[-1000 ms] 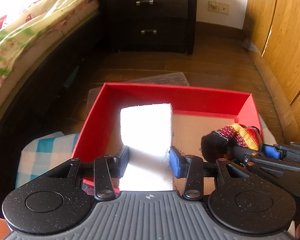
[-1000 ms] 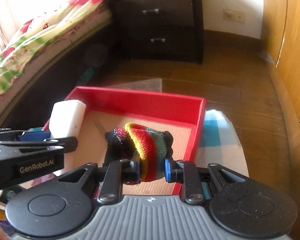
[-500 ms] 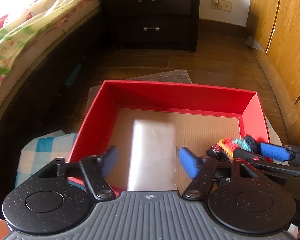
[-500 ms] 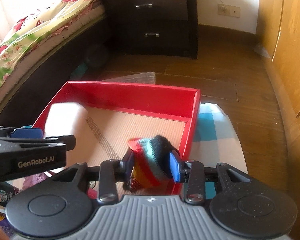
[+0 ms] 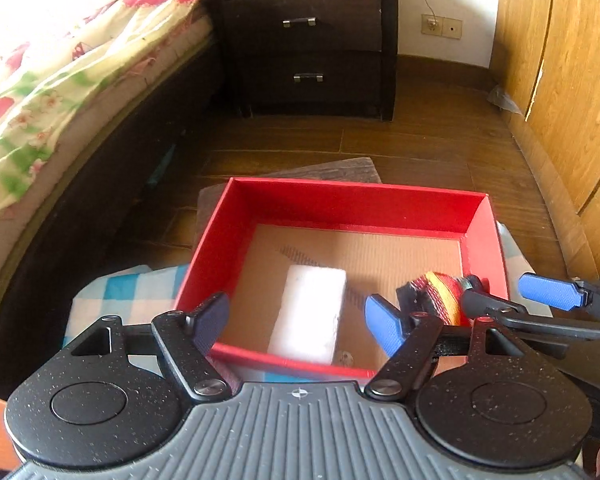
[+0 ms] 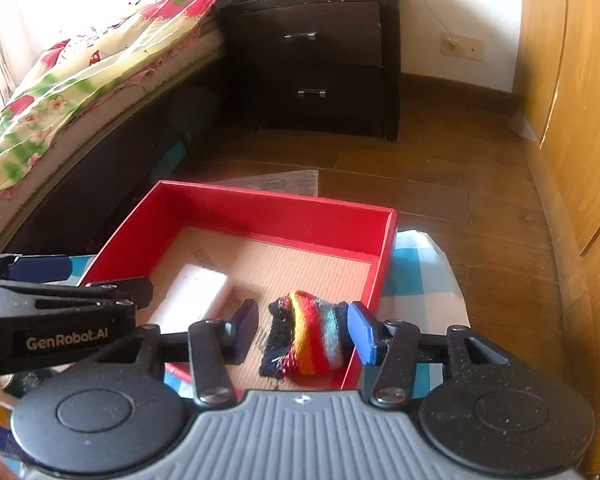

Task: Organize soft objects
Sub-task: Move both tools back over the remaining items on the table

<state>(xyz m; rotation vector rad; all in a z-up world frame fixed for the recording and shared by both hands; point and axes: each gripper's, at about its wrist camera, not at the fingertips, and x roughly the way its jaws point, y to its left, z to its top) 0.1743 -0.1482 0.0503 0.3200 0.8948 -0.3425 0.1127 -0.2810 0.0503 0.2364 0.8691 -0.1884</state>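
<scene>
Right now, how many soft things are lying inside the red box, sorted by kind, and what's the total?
White foam block: 1
Rainbow-striped knitted sock: 1
Total: 2, both lying on the cardboard floor of the red box.

In the box (image 5: 342, 200), the foam block (image 5: 310, 314) lies left of the knitted sock (image 6: 312, 338); the box sits on a checked cloth (image 5: 116, 300), bed (image 5: 60, 80) left, nightstand (image 5: 312, 44) behind.
</scene>
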